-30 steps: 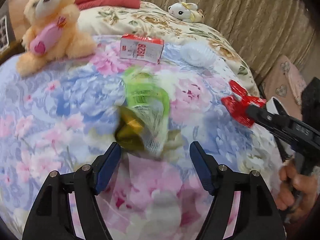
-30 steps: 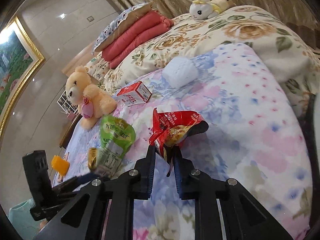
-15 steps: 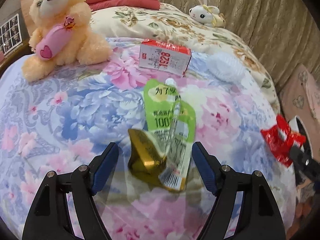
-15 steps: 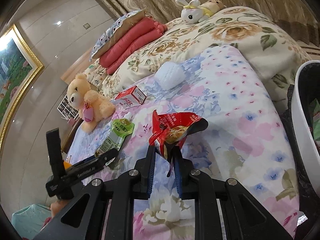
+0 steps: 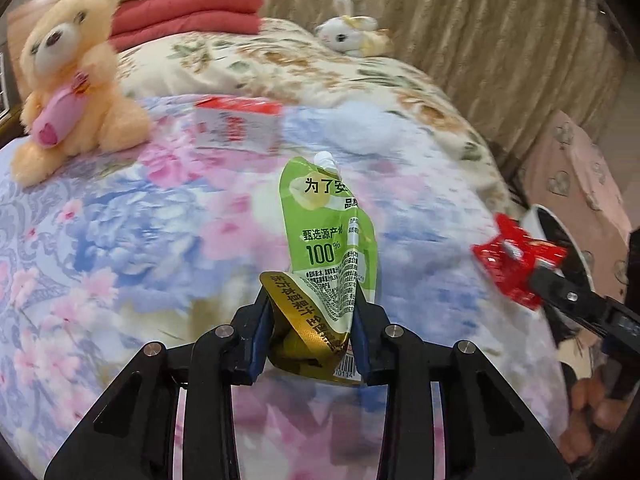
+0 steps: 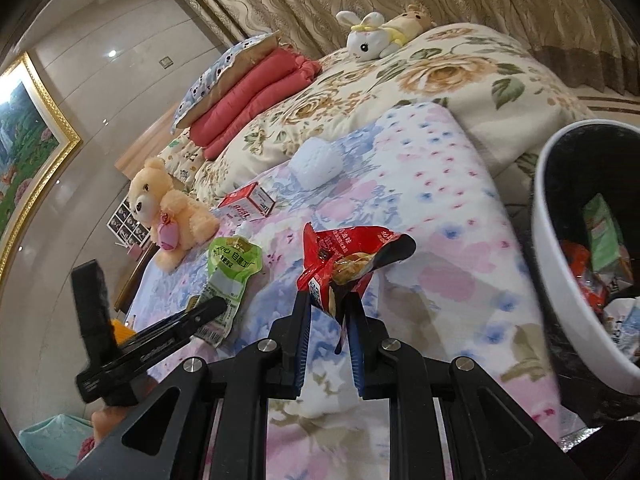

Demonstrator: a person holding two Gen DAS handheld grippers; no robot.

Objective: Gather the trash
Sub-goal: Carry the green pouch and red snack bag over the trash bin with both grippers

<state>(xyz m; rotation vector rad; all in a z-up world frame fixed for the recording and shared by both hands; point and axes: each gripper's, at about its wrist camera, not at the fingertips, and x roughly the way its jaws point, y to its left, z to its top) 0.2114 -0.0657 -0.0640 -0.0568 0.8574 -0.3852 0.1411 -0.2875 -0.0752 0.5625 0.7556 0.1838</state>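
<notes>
Floral bed (image 5: 120, 220), frame centre: left tool (image 5: 312, 332) had just closed from wide onto the green pouch (image 5: 328, 248), securing it. Right tool (image 6: 328, 316) gripped the red wrapper (image 6: 344, 256) beside the bin (image 6: 560, 320), right edge.

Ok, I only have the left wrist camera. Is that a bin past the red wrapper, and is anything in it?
Observer: Yes, the right wrist view shows a white bin with a black liner, already holding wrappers.
Operator: Is the red wrapper sealed?
Observer: No. The right gripper is shut on the lower end of the red wrapper, and its torn top gapes open.
Operator: Anything on the wall behind the teddy?
Observer: A gold-framed painting.
</notes>
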